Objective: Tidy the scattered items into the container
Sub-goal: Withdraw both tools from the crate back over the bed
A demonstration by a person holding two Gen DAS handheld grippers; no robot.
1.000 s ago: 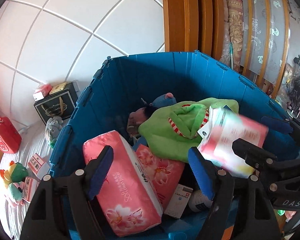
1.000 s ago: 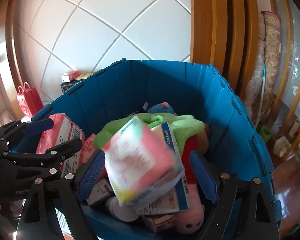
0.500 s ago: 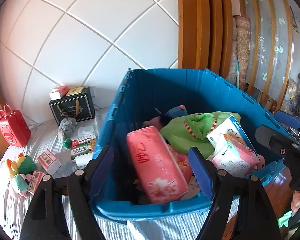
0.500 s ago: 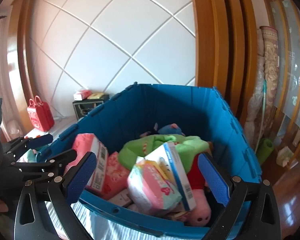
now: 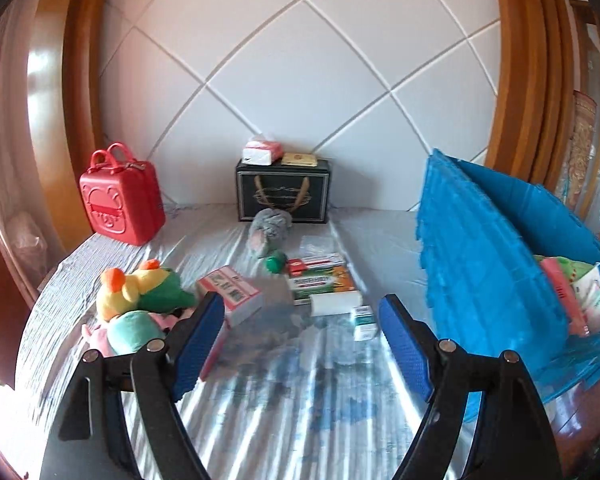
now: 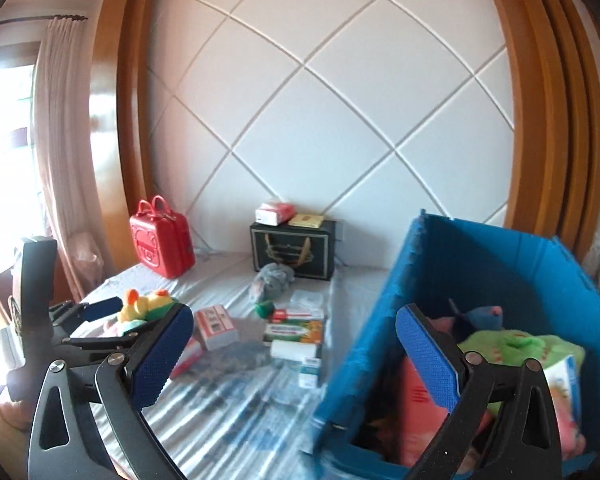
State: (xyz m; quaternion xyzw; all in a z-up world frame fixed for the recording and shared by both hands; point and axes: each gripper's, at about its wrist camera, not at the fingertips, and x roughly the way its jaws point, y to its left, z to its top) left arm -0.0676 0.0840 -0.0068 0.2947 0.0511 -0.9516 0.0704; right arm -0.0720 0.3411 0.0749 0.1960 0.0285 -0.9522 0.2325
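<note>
Left wrist view looks along its fingers, tilted down over the bed (image 5: 284, 392), facing the white wall, bin (image 5: 480, 264) at right edge. Right wrist view sits further right, same heading, bin (image 6: 512, 264) close under its right finger. Both share the boxes (image 5: 324, 280) (image 6: 296, 330), red case (image 5: 122, 204) (image 6: 162, 246) and black bag (image 5: 284, 192) (image 6: 294, 250).

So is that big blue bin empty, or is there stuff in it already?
Partly filled: the blue bin already holds a green plush and pink packs.
</note>
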